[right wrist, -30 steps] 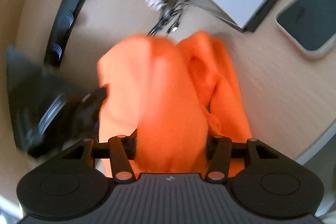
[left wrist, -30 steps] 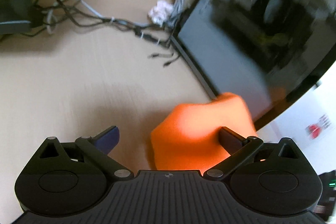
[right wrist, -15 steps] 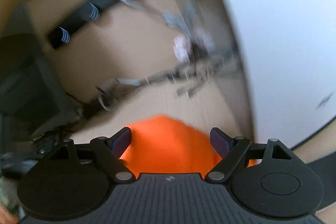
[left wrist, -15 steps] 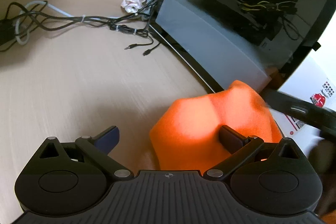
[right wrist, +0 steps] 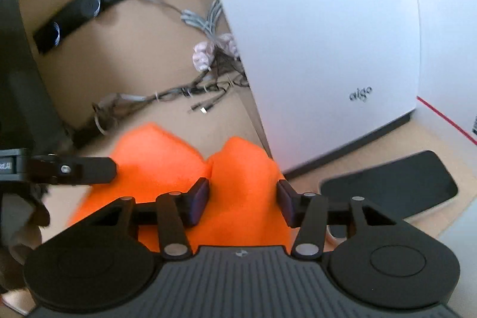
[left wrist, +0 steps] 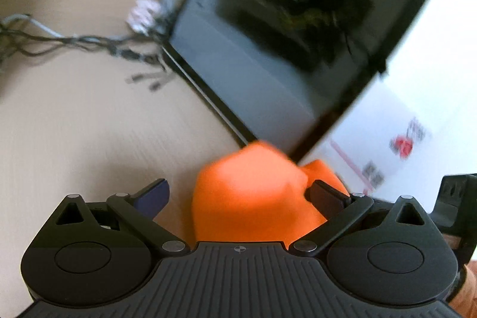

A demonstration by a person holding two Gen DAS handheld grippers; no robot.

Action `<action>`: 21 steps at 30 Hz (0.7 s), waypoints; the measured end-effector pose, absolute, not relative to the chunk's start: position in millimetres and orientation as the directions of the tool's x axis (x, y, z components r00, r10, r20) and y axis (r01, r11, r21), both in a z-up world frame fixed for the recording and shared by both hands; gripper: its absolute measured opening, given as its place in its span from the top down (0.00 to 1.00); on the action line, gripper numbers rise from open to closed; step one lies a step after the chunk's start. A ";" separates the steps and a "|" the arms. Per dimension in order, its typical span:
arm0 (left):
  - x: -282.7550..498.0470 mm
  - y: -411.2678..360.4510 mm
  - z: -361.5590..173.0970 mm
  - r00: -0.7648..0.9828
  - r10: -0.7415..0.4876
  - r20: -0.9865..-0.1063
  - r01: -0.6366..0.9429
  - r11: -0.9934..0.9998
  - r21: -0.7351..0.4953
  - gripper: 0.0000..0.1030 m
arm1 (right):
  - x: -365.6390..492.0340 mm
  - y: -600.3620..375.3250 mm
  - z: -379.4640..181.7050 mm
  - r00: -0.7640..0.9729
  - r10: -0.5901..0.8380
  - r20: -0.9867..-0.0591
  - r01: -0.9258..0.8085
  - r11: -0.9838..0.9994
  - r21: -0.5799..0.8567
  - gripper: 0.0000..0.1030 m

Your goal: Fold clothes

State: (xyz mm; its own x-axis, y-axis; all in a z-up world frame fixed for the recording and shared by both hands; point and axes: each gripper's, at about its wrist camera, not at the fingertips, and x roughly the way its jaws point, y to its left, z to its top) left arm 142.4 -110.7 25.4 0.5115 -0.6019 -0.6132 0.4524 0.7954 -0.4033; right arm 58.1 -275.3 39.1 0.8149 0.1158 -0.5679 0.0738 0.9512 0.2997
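An orange cloth (right wrist: pixel 167 151) lies bunched in two humps on the tan wooden table (right wrist: pixel 125 55), close to a white computer case. My right gripper (right wrist: pixel 243 200) has the right hump (right wrist: pixel 241 178) filling the gap between its fingers; its jaws are closing and the pads press the fabric. In the left wrist view, my left gripper (left wrist: pixel 238 194) stands wide open over the same cloth (left wrist: pixel 250 192). The fabric lies against its right finger and well clear of the left one. One finger of the left gripper (right wrist: pixel 89 169) reaches onto the left hump in the right wrist view.
The computer case has a dark glass side (left wrist: pixel 283 49) and a white panel (right wrist: pixel 313 35), right behind the cloth. Tangled cables (right wrist: pixel 179 91) and a crumpled tissue (right wrist: pixel 202 55) lie beyond. A black power strip (right wrist: pixel 89 5) sits far back, a dark phone (right wrist: pixel 387 187) to the right.
The right gripper let go of the cloth, opened wide and rose, then closed in on the right hump. The left gripper stayed open and shifted a little sideways.
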 end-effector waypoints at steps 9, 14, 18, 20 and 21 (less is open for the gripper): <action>117.8 -65.1 6.2 0.533 -0.517 -0.670 0.311 0.856 -0.412 0.00 | 97.8 -220.7 21.4 0.721 0.357 -0.594 -0.148 0.917 0.372 0.48; 91.1 17.6 -4.6 0.614 -0.354 -0.706 0.063 0.913 -0.404 0.00 | 134.3 -114.8 28.1 0.627 0.504 -0.594 -0.415 0.861 0.293 0.42; 74.9 68.3 -0.8 0.674 -0.234 -0.701 -0.090 0.915 -0.393 0.00 | 134.5 -76.1 55.3 0.597 0.548 -0.585 -0.562 0.807 0.182 0.23; 62.5 82.1 4.3 0.700 -0.222 -0.679 -0.109 0.906 -0.409 0.00 | 129.7 -75.9 64.0 0.571 0.581 -0.580 -0.605 0.775 0.181 0.08; 57.4 87.1 6.0 0.708 -0.223 -0.670 -0.114 0.901 -0.420 0.00 | 129.4 -74.4 63.4 0.535 0.608 -0.586 -0.622 0.753 0.213 0.09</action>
